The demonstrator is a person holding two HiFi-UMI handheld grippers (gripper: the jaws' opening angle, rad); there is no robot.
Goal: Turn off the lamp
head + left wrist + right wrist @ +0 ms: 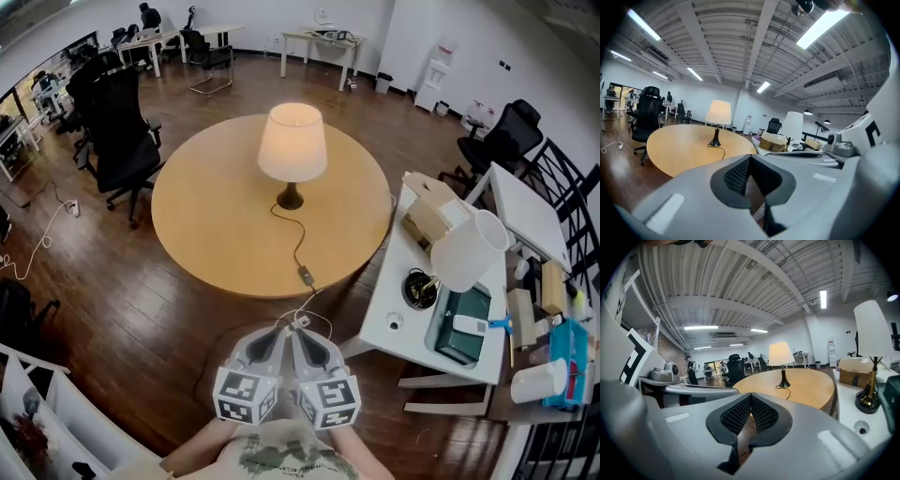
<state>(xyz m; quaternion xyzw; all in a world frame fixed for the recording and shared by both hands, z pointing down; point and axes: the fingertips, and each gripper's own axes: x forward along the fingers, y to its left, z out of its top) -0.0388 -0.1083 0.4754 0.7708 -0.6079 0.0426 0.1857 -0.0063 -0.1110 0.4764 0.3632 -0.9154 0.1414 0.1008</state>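
Note:
A lit lamp (292, 145) with a cream shade and dark base stands at the middle of a round wooden table (206, 225). Its black cord (298, 246) runs over the near table edge to an inline switch (306, 276), then hangs down. My left gripper (275, 339) and right gripper (303, 339) are side by side just below the table's near edge, both shut and empty, tips close to the hanging cord. The lamp (717, 117) shows far ahead in the left gripper view, and the same lamp (781, 358) in the right gripper view.
A white desk (398, 309) at the right carries an unlit white-shaded lamp (469, 249), a cardboard box (429, 217) and clutter. Black office chairs (122, 141) stand left of the round table. White shelving (47, 412) sits at the lower left. More desks line the back wall.

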